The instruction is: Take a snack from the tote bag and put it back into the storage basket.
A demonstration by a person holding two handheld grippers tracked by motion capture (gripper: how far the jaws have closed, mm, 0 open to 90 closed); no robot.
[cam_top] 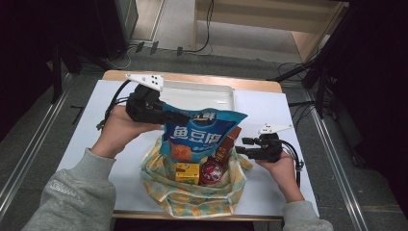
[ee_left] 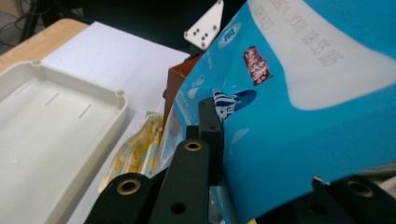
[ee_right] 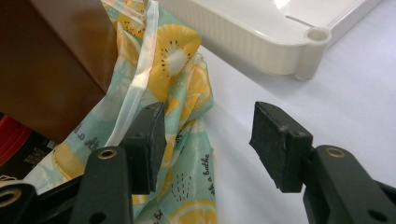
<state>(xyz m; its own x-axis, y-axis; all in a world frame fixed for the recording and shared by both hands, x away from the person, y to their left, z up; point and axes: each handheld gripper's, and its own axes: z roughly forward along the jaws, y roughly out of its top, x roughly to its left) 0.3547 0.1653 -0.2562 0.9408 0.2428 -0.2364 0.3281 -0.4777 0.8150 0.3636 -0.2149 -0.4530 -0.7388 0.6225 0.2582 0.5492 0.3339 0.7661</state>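
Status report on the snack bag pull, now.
Left gripper shut on blue snack bag, bag partly out of lemon-print bag. Right gripper open beside its cloth edge. Brown box leans against the snack bag.

The blue snack bag [cam_top: 204, 132] is glossy plastic film, smooth and shiny. The lemon-print bag [cam_top: 192, 192] looks like soft, thin cloth with a slight sheen, while the tray [ee_right: 261, 42] is smooth cream plastic, ribbed on its wall. The worktop [cam_top: 269, 115] wears a matt white sheet over a wooden edge, and the fingers [ee_right: 280, 140] carry rough, matt black pads.
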